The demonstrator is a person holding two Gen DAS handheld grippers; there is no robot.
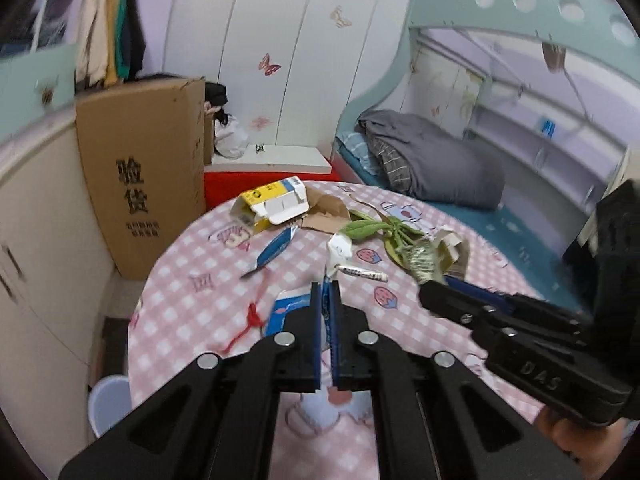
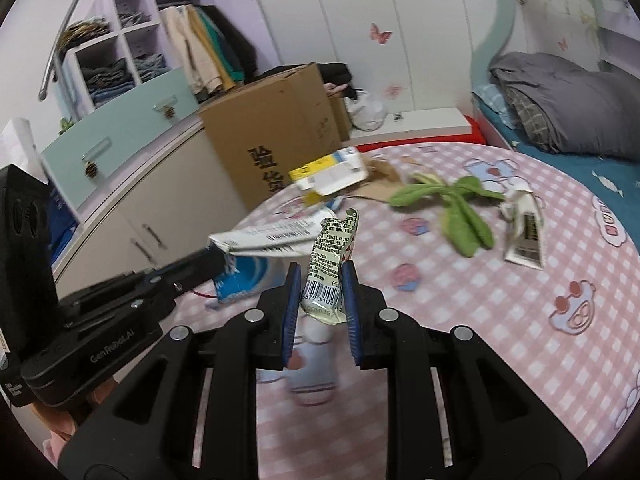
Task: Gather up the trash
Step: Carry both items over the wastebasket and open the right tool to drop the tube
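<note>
Trash partly collected: right gripper (image 2: 320, 280) fingers clamp a barcoded wrapper (image 2: 330, 258), left gripper (image 1: 326, 292) fingers pinch a flat white wrapper (image 2: 260, 240). Still on tabletop (image 2: 520, 340): yellow carton (image 1: 272, 204), green leaves (image 2: 460, 216), blue packet (image 1: 274, 248), far side.

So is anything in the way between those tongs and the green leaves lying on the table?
Nothing blocks the path across the table to the leaves, but both tongs are full: the right tongs hold a wrapper, the left tongs a flat packet.
</note>
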